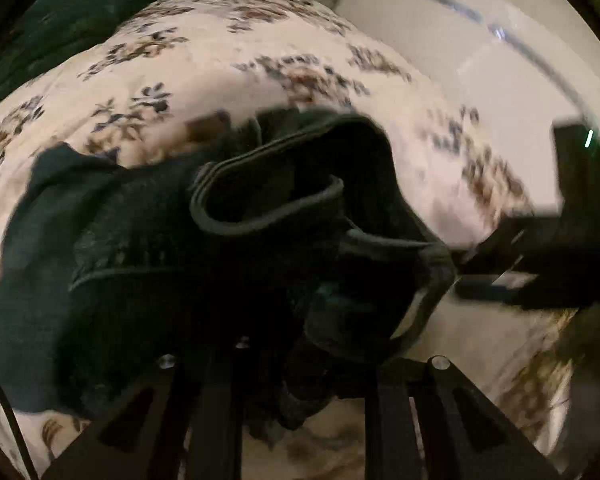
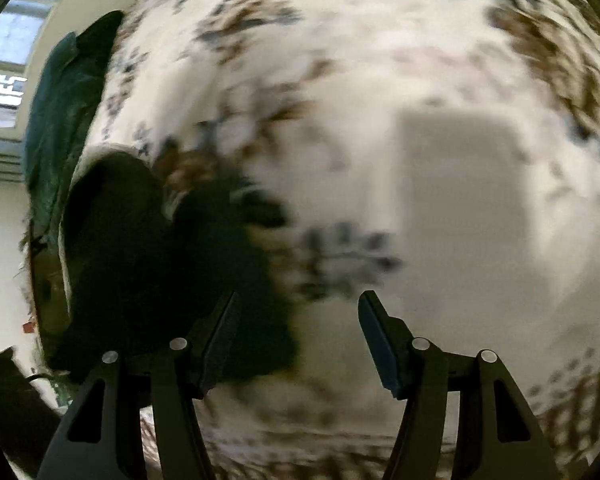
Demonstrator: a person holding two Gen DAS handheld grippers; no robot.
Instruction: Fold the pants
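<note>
Dark pants (image 1: 148, 248) lie bunched on a floral bedspread (image 1: 204, 60). In the left wrist view the waistband (image 1: 268, 204) gapes open in the middle. My left gripper (image 1: 300, 384) is low in the frame with dark cloth bunched between its fingers; it looks shut on the pants. My right gripper (image 2: 296, 340) is open and empty over the bedspread (image 2: 420, 80), with the pants (image 2: 160, 280) at its left finger. The right gripper also shows at the right of the left wrist view (image 1: 500, 276), beside the waistband.
A dark green cloth (image 1: 72, 12) lies at the far end of the bed; it also shows in the right wrist view (image 2: 60, 112). A pale wall (image 1: 480, 60) and a window (image 2: 8, 52) lie beyond. Both views are motion-blurred.
</note>
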